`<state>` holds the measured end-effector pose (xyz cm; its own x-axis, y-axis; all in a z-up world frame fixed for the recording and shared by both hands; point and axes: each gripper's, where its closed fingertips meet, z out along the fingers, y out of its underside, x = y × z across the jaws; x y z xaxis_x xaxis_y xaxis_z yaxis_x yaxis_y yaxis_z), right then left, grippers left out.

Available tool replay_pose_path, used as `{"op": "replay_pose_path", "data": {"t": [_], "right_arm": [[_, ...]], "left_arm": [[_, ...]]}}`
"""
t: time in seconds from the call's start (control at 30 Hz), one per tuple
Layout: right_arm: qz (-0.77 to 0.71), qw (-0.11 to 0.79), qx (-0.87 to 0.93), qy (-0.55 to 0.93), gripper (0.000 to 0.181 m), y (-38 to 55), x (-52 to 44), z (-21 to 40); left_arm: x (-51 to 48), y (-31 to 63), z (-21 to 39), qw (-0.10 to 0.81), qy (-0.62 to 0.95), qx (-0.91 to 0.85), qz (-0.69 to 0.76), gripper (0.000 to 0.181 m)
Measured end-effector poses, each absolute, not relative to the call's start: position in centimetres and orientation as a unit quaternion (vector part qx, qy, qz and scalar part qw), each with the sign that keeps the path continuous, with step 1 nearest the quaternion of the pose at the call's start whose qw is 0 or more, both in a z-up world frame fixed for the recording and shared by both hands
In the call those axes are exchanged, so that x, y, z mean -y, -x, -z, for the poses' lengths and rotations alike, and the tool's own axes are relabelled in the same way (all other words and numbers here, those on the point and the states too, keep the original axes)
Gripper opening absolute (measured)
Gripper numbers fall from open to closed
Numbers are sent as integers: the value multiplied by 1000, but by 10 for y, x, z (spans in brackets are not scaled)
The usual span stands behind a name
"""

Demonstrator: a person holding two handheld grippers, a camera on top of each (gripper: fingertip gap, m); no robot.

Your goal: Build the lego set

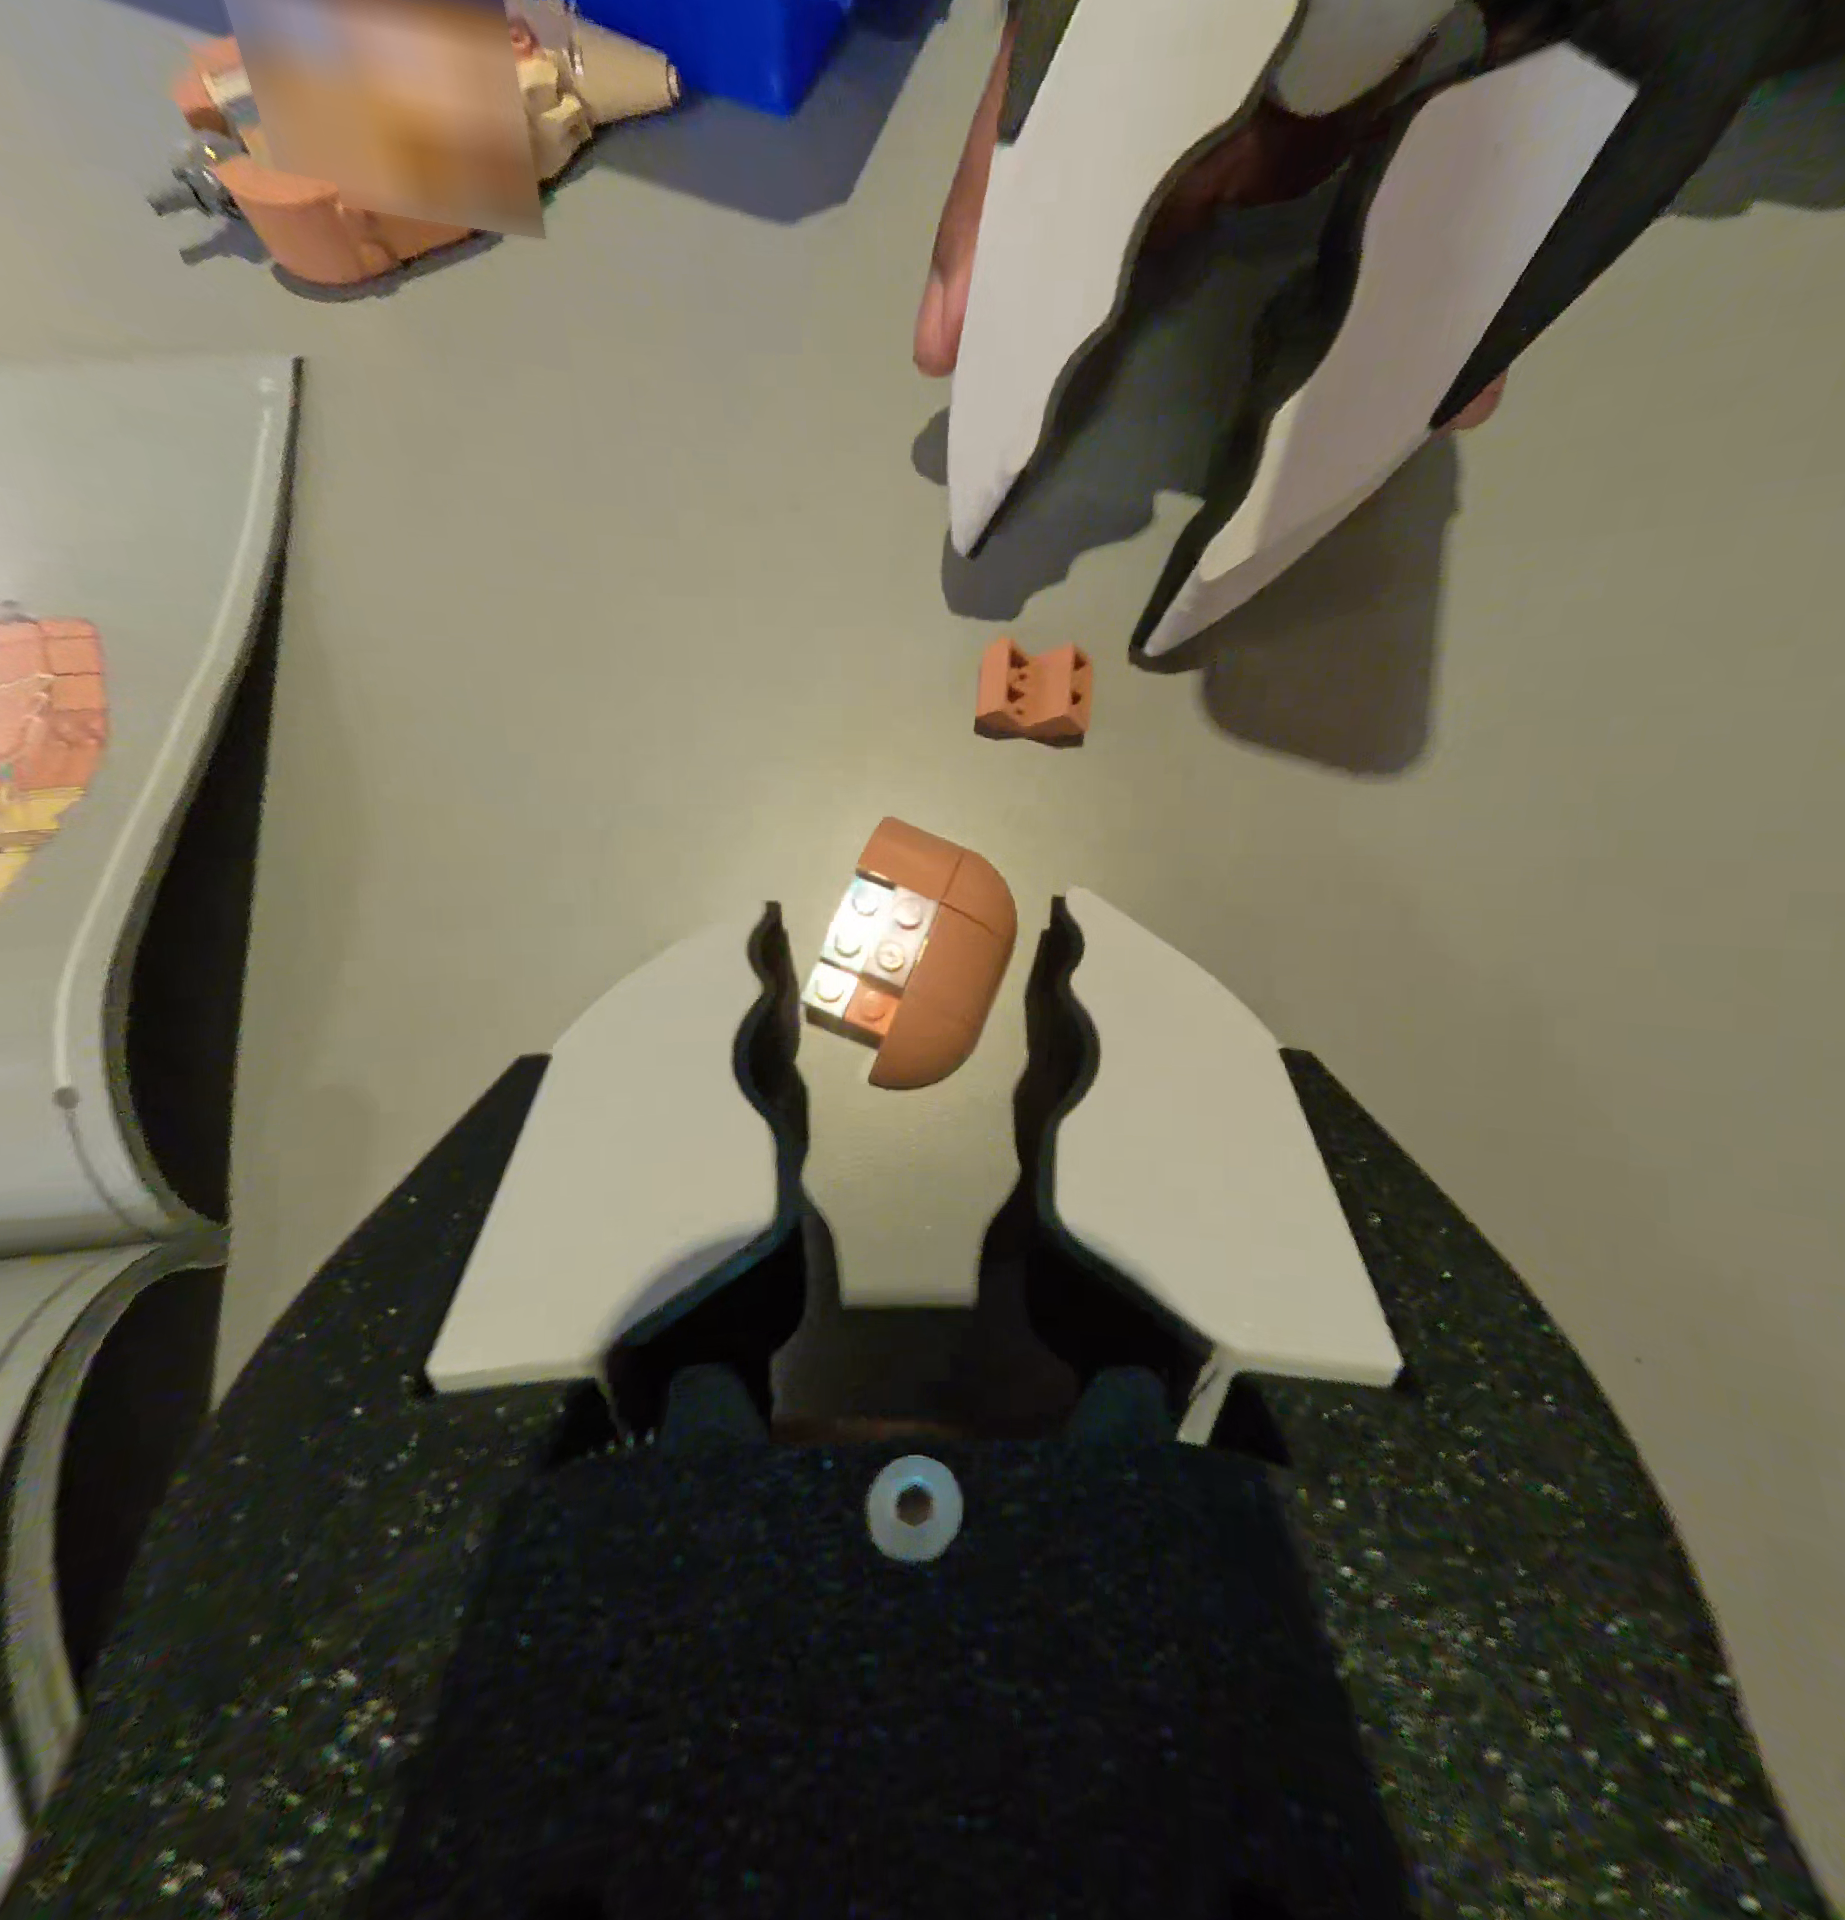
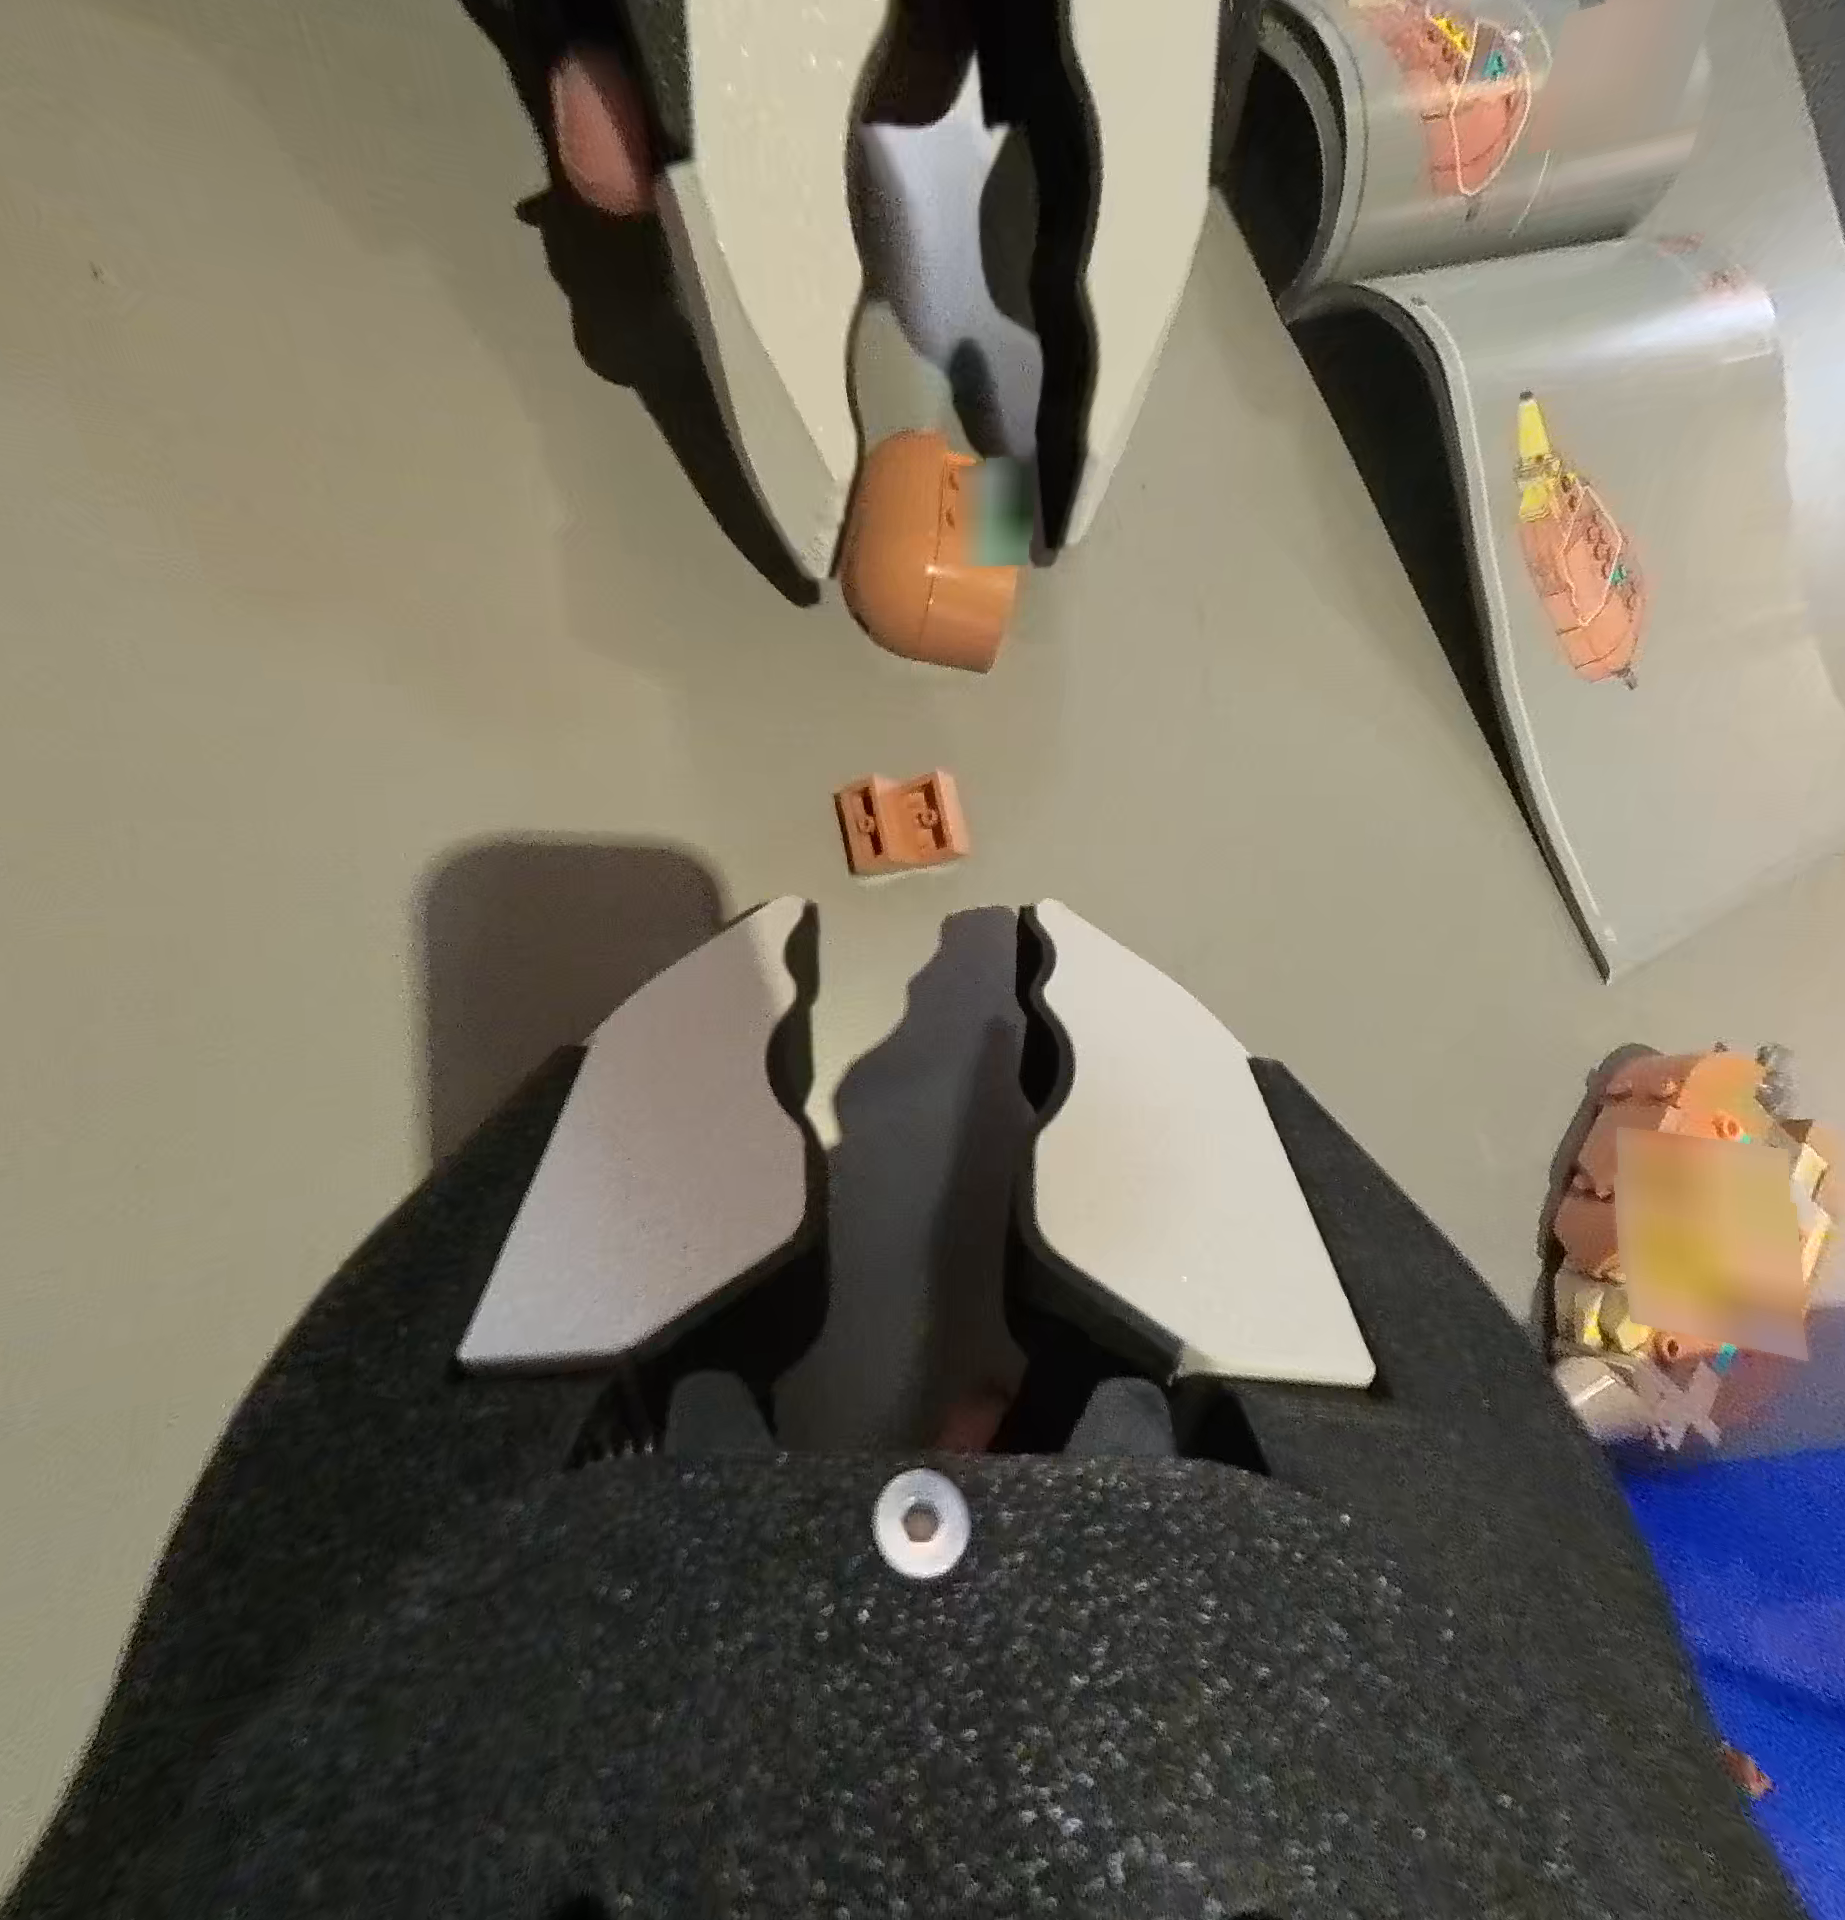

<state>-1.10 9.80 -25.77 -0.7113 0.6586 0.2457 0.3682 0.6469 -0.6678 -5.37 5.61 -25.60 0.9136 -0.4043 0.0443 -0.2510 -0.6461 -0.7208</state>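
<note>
A rounded orange-brown lego assembly (image 1: 949,966) with grey studs facing up sits between the fingertips of my left gripper (image 1: 918,914). The jaws stand close on either side of it with narrow gaps showing. The right wrist view shows the assembly (image 2: 918,592) at the left gripper's (image 2: 928,571) tips. A small orange brick (image 1: 1032,696) lies on the table between the two grippers, also seen in the right wrist view (image 2: 902,826). My right gripper (image 2: 918,914) is open and empty, just short of that brick; it points down from the top right in the left wrist view (image 1: 1063,592).
An open instruction booklet (image 1: 118,727) (image 2: 1520,520) lies curled beside the left gripper. A partly built orange lego model (image 1: 315,229) (image 2: 1614,1122) stands by a blue bin (image 1: 752,52) (image 2: 1780,1610). A person's finger (image 1: 939,312) (image 2: 596,135) shows behind each gripper.
</note>
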Motion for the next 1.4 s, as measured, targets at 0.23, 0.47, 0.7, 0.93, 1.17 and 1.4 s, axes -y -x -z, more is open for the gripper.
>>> {"op": "replay_pose_path", "data": {"t": [0.23, 0.47, 0.7, 0.93, 1.17, 1.4], "right_arm": [[-300, 228, 876, 301, 38, 19, -90, 258], [-287, 212, 880, 313, 20, 25, -84, 261], [-311, 255, 858, 320, 19, 34, -87, 246], [-480, 355, 755, 270, 19, 61, -58, 170], [-514, 427, 720, 189, 18, 75, -29, 159], [-504, 467, 713, 138, 18, 78, -18, 160]], "left_arm": [[-47, 64, 236, 438, 877, -177, 93, 49], [-36, 69, 232, 480, 855, -175, 90, 49], [-33, 74, 214, 518, 831, -123, 161, 47], [-33, 68, 190, 549, 776, -52, 305, 44], [-28, 68, 169, 554, 711, -1, 433, 43], [-26, 65, 165, 555, 696, -1, 456, 38]]}}
